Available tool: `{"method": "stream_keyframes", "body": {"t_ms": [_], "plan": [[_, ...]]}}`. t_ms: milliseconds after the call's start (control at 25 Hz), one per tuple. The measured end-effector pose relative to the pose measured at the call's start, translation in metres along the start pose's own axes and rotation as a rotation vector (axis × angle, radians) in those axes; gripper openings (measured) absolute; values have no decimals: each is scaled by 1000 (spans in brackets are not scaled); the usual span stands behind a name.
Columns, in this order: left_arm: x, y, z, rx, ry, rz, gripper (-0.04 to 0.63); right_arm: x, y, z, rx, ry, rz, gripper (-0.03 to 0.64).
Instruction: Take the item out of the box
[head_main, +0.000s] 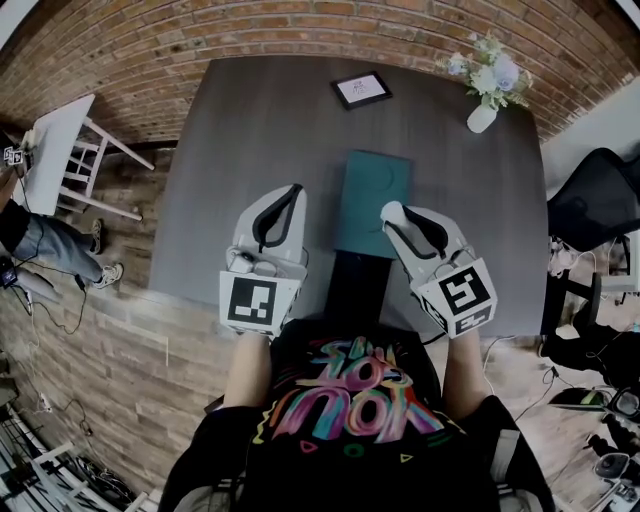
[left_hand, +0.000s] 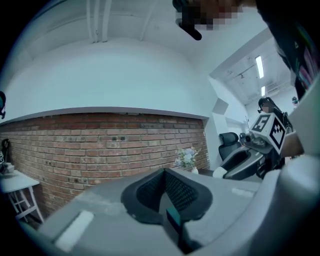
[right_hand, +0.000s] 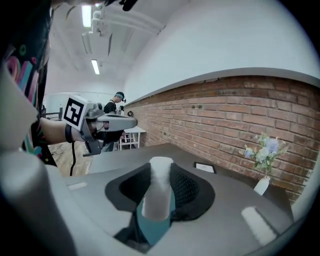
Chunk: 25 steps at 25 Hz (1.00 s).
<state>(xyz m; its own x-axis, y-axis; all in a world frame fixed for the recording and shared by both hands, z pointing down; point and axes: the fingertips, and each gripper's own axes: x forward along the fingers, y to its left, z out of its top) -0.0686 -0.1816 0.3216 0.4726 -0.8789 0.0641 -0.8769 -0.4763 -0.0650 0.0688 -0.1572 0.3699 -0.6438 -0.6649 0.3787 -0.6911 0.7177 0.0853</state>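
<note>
A teal box (head_main: 372, 190) lies flat on the dark grey table (head_main: 250, 130), between my two grippers. My right gripper (head_main: 395, 213) hovers at the box's right near corner, shut on a white cylindrical item (right_hand: 157, 192) that stands upright between its pads (right_hand: 185, 190). Below the item in the right gripper view shows the teal box (right_hand: 152, 231). My left gripper (head_main: 293, 192) is held left of the box, its jaws shut with nothing in them. Its own view shows only a sliver of the box (left_hand: 175, 220) behind the left gripper's tips (left_hand: 164, 175).
A framed picture (head_main: 361, 89) lies at the table's far edge, and a white vase of flowers (head_main: 483, 110) stands at the far right corner. A white side table (head_main: 60, 150) and a person (head_main: 30, 250) are on the left. A black chair (head_main: 590, 205) stands to the right.
</note>
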Motion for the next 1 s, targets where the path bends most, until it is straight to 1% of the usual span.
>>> {"method": "stream_keyframes", "body": {"t_ms": [240,360,480,720,880,1000], "plan": [[2,5,2,-25,-11,8,0,-17,-16,27,37,-145,-48,126],[2,8,1,-10,-24,2,0,-27,-22,38,53,-219,-65,126],[4,8,2,-10,-30,-3,0,-35,-29,46,75,-286,-84,126],[7,7,2,-8,-30,-8,0,-42,-36,47,108,-316,-93,126],[7,8,2,-36,-18,4,0,-40,-36,47,109,-316,-86,126],[6,10,1,-41,-18,8,0,-36,-32,46,115,-307,-71,126]]}}
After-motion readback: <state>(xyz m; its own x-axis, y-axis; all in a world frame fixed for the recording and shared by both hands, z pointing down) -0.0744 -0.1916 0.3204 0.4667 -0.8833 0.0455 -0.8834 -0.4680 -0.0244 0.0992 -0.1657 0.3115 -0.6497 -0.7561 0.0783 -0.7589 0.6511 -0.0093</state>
